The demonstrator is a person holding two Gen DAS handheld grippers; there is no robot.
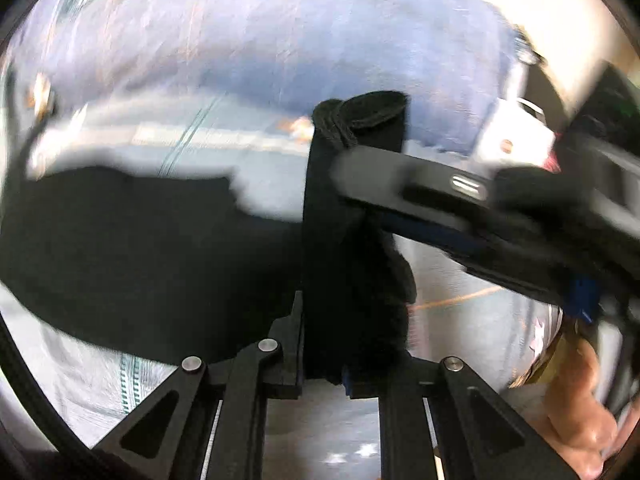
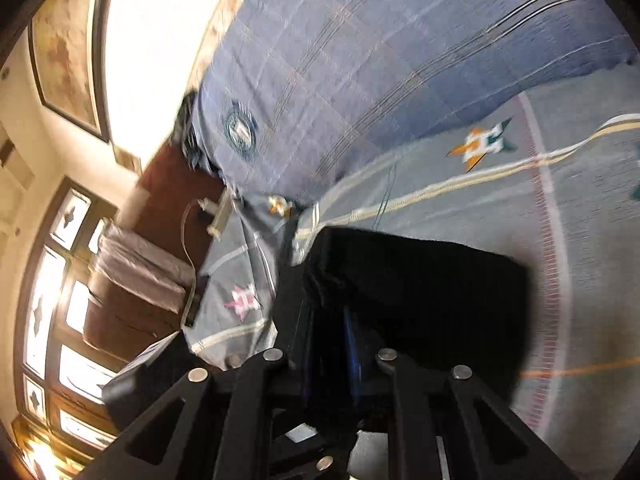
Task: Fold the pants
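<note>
Closest in the left wrist view, the left tool (image 1: 324, 344) has its two black fingers drawn together on a bunched fold of the black pants (image 1: 132, 256), which rises as a dark upright strip between them. From that pinched strip, the rest of the pants spreads left as a wide flat panel lying on the bed sheet (image 1: 472, 316).

Just beyond, the right tool (image 1: 360, 184) reaches in from the right edge of that view and meets the upper part of the same raised strip. A bare hand (image 1: 580, 412) shows at the lower right, blurred.

In the right wrist view, the right tool (image 2: 328, 336) is likewise clamped on black cloth, blue pads showing between its fingers. The pants (image 2: 432, 292) lie ahead of it as a dark block on the grey sheet (image 2: 580, 240), which carries star patterns and pale stripes.

Farther back, a blue checked blanket (image 2: 360, 60) covers the far part of the bed. Beyond the bed's left edge stand a framed picture (image 2: 68, 48) and bright windows (image 2: 48, 292).
</note>
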